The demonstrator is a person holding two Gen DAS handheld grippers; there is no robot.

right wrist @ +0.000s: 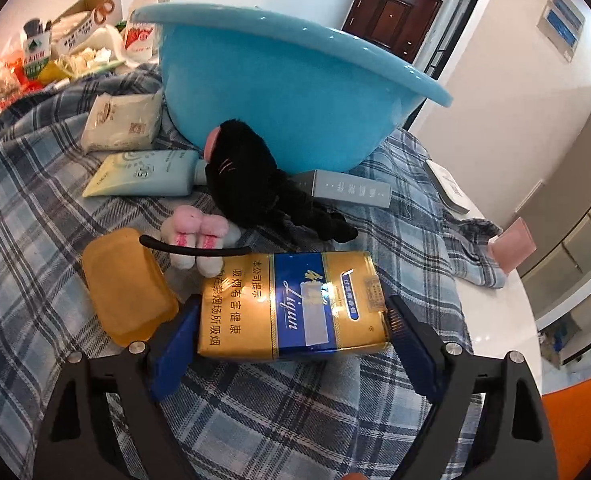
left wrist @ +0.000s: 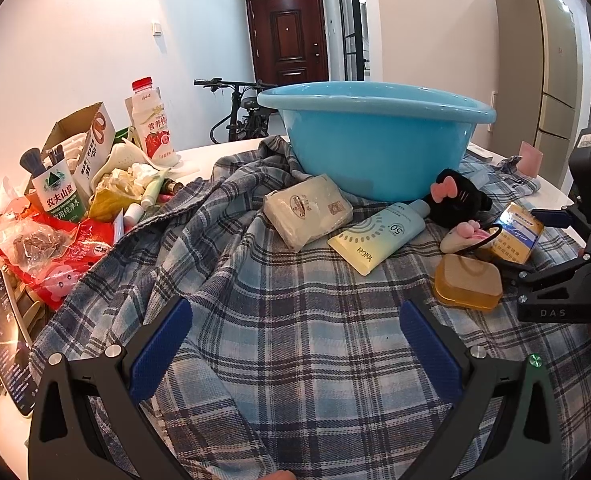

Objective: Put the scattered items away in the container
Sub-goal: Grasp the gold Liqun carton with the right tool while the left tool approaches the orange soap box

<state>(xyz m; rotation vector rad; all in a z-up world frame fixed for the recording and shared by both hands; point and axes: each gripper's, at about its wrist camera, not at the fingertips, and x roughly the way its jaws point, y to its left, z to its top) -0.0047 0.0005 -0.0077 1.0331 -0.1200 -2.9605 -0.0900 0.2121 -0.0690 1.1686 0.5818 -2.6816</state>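
A blue plastic basin (left wrist: 375, 136) (right wrist: 279, 92) stands on a plaid cloth (left wrist: 295, 320). In front of it lie a white tissue pack (left wrist: 307, 210) (right wrist: 123, 122), a sunscreen tube (left wrist: 379, 236) (right wrist: 147, 178), a black plush (left wrist: 459, 200) (right wrist: 251, 184), a pink-and-white plush hair tie (left wrist: 467, 234) (right wrist: 199, 236) and an amber soap box (left wrist: 467, 282) (right wrist: 127, 284). My right gripper (right wrist: 291, 340) (left wrist: 535, 240) is shut on a gold-and-blue cigarette pack (right wrist: 295, 304) (left wrist: 515, 234), lifted slightly off the cloth. My left gripper (left wrist: 295, 344) is open and empty over bare cloth.
Clutter sits at the left: a cardboard box (left wrist: 83, 136), a milk bottle (left wrist: 151, 124), a green-label bottle (left wrist: 59, 196), red bags (left wrist: 43, 248), a phone (left wrist: 3, 336). A grey box (right wrist: 347, 190), a white box (right wrist: 449, 188) and a pink holder (right wrist: 513, 246) lie right of the basin.
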